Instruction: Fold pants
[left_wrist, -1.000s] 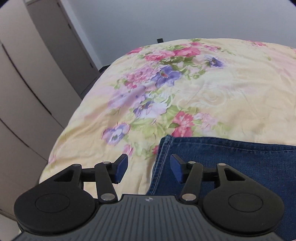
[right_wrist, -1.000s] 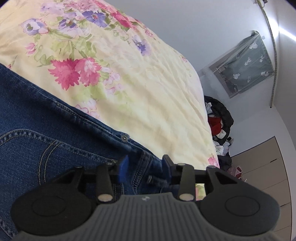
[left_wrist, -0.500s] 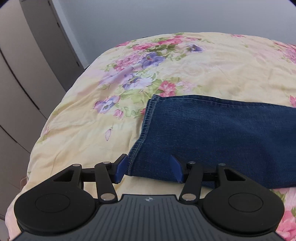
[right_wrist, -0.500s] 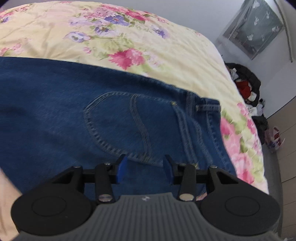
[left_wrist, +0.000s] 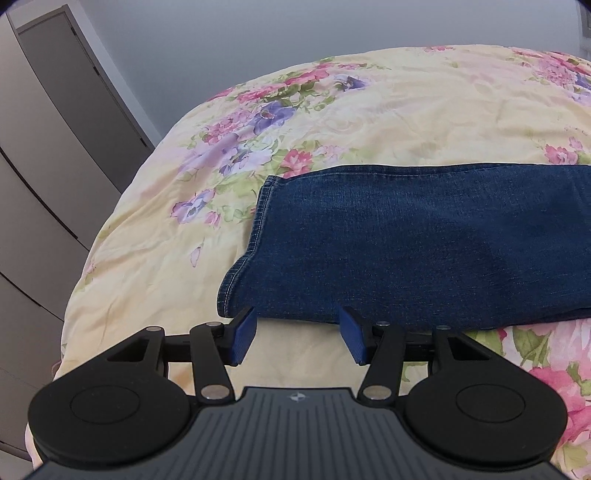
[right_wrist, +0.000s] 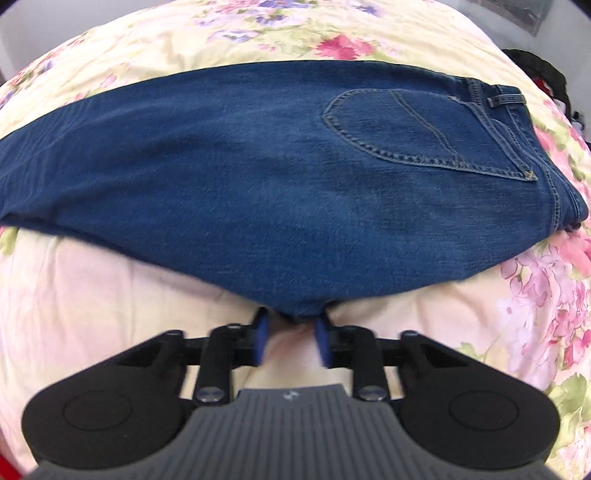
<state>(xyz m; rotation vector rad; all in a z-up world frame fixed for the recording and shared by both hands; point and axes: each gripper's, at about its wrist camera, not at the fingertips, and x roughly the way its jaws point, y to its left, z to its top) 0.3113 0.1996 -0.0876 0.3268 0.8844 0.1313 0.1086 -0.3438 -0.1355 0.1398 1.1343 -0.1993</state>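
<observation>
Blue denim pants (left_wrist: 424, 240) lie flat on the floral bedspread (left_wrist: 332, 122), folded lengthwise with one leg over the other. In the left wrist view the leg hem (left_wrist: 243, 254) is at the left. My left gripper (left_wrist: 297, 332) is open and empty, just in front of the pants' near edge by the hem. In the right wrist view the pants (right_wrist: 258, 177) stretch across, back pocket (right_wrist: 417, 129) and waistband at the right. My right gripper (right_wrist: 291, 339) is partly open, its fingers either side of the crotch-seam bulge at the near edge, not clamped.
Grey wardrobe doors (left_wrist: 48, 155) stand left of the bed. The bed's left edge (left_wrist: 85, 280) drops off close to the hem. A pile of dark clothes (right_wrist: 546, 66) lies beyond the bed's right side. Bare bedspread (right_wrist: 110, 295) lies in front of the pants.
Both grippers have pulled back toward the near side of the bed. The pants now lie flat and farther ahead. My right gripper no longer hovers over the denim but sits at its near edge.
</observation>
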